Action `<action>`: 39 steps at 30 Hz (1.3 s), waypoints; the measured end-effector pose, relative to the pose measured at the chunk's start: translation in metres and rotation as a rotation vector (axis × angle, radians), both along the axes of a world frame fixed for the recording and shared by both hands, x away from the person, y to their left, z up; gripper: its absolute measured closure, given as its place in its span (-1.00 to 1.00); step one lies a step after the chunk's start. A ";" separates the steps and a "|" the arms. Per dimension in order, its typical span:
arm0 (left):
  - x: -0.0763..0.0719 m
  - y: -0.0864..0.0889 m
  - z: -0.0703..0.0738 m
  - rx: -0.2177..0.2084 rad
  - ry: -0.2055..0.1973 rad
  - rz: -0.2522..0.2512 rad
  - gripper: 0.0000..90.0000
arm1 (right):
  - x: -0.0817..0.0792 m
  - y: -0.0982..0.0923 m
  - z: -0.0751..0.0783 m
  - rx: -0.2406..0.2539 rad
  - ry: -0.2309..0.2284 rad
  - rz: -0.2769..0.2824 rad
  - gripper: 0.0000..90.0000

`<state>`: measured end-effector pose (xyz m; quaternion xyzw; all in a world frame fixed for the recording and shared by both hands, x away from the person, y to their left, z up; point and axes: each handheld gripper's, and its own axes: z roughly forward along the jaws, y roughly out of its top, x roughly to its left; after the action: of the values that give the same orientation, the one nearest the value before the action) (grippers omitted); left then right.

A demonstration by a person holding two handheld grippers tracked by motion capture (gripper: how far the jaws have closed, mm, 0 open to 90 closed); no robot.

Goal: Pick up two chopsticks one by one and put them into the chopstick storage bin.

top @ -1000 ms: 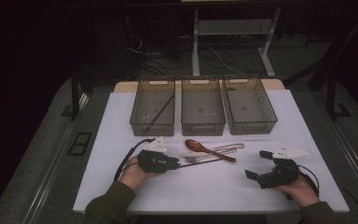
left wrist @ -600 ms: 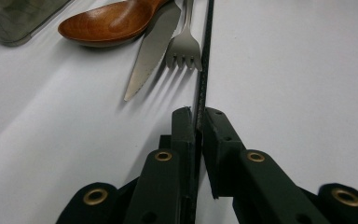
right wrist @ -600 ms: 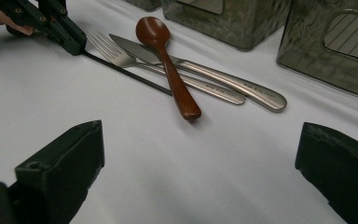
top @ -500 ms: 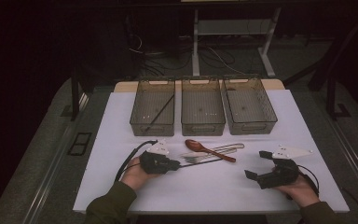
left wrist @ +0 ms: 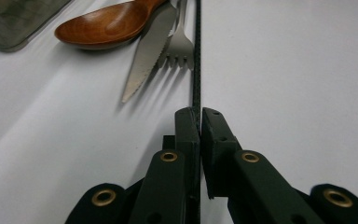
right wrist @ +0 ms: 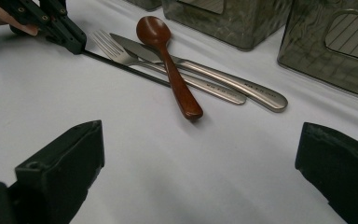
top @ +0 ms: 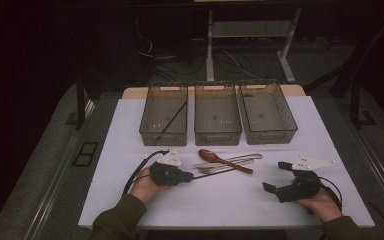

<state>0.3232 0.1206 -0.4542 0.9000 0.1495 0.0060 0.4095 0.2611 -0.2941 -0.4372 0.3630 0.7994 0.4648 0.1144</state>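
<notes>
Left gripper (left wrist: 199, 122) has just been closing, jaws now clamped on the near end of a thin black chopstick (left wrist: 196, 56) lying flat mid-tabletop, nearer the front edge. Just beside it: fork (left wrist: 181, 44), knife (left wrist: 150, 51), wooden spoon (left wrist: 103, 25), overlapping. Right gripper (top: 280, 176) sits near the front-right corner, jaws wide apart, nothing between them. Three mesh baskets (top: 217, 134) line the back edge.

The spoon (left wrist: 106, 25) is glossy brown wood; the knife (left wrist: 150, 46) and fork (left wrist: 180, 44) are brushed metal. The chopstick (left wrist: 196, 56) (ridged, black) looks matt, the table cover (top: 220, 200) smooth white.
</notes>
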 end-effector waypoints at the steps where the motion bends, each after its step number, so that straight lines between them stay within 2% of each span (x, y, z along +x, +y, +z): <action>1: 0.000 0.000 0.000 0.001 0.003 0.001 0.89 | 0.000 0.000 0.000 0.001 -0.001 0.000 -0.98; 8: -0.003 -0.002 0.002 0.006 0.012 -0.011 0.89 | 0.000 0.000 0.000 0.002 -0.001 0.001 -0.98; 13: -0.005 -0.002 0.005 -0.011 0.020 -0.020 0.89 | 0.000 0.000 0.000 0.004 0.000 0.000 -0.98; 20: -0.010 -0.004 0.010 -0.004 0.021 -0.068 0.89 | 0.000 0.000 0.000 0.004 0.000 -0.001 -0.98; 25: -0.013 -0.005 0.016 -0.017 0.018 -0.093 0.89 | 0.000 -0.001 0.001 0.006 0.000 -0.001 -0.98; 33: -0.015 -0.005 0.025 -0.043 0.022 -0.089 0.89 | 0.000 -0.001 0.001 0.006 0.000 -0.001 -0.98; 39: -0.015 -0.006 0.034 -0.054 0.019 -0.053 0.89 | 0.000 0.000 0.000 0.003 -0.001 0.000 -0.98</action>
<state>0.3082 0.1149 -0.4204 0.8922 0.1295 -0.0172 0.4323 0.2612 -0.2944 -0.4370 0.3628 0.7988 0.4660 0.1143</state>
